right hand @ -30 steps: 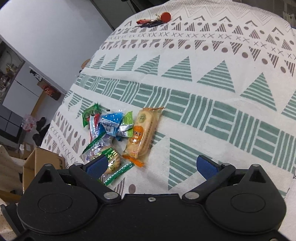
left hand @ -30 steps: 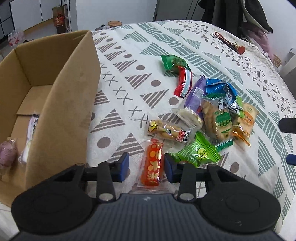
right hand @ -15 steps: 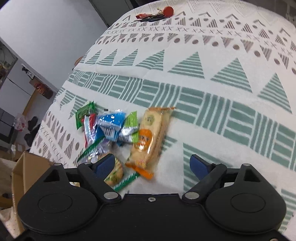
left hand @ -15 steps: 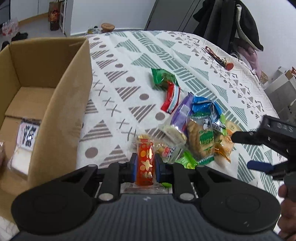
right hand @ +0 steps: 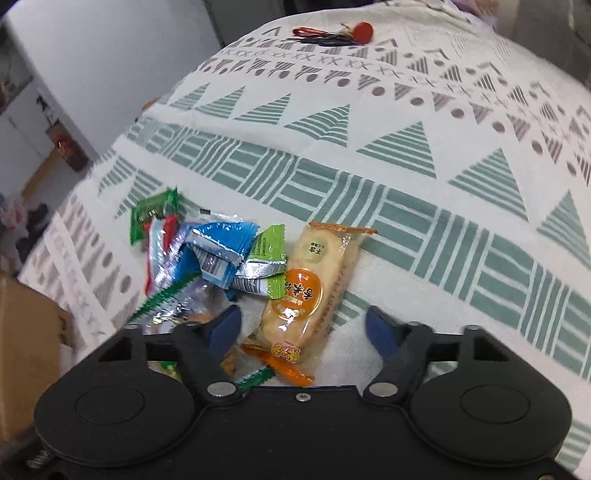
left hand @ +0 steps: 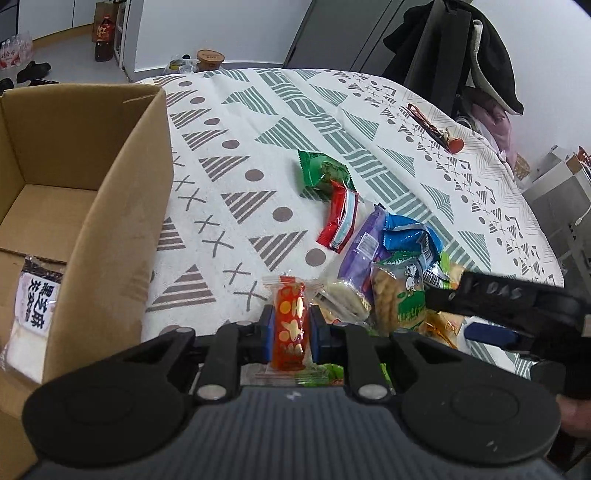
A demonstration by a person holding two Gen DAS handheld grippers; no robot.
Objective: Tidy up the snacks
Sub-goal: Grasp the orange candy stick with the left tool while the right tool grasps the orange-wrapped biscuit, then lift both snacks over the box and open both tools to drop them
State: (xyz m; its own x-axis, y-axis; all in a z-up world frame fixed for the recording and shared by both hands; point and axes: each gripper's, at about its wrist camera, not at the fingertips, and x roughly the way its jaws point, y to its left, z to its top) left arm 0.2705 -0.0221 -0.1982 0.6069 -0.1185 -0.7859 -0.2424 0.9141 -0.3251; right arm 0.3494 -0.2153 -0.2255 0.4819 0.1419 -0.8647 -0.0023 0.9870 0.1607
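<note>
My left gripper (left hand: pixel 290 334) is shut on a red-orange snack packet (left hand: pixel 290 325), held above the patterned tablecloth (left hand: pixel 236 155). A cardboard box (left hand: pixel 110 206) stands open at the left with a white labelled packet (left hand: pixel 31 306) inside. A pile of snacks (left hand: pixel 391 266) lies right of the held packet: green (left hand: pixel 321 171), red-and-white (left hand: pixel 340 218), purple, blue. My right gripper (right hand: pixel 304 326) is open, its fingers on either side of the near end of an orange rice-cracker packet (right hand: pixel 314 284). It also shows at the right edge of the left wrist view.
A red key bunch (right hand: pixel 332 31) lies at the far side of the table. Dark coats (left hand: pixel 469 55) hang on a chair behind it. The pile's blue packet (right hand: pixel 218 247) and light green packet (right hand: pixel 267 266) lie left of the cracker packet. Bare cloth stretches to the right (right hand: pixel 461 240).
My left gripper closed on the red-orange packet and lifted it off the cloth. My right gripper moved in over the orange cracker packet, still open.
</note>
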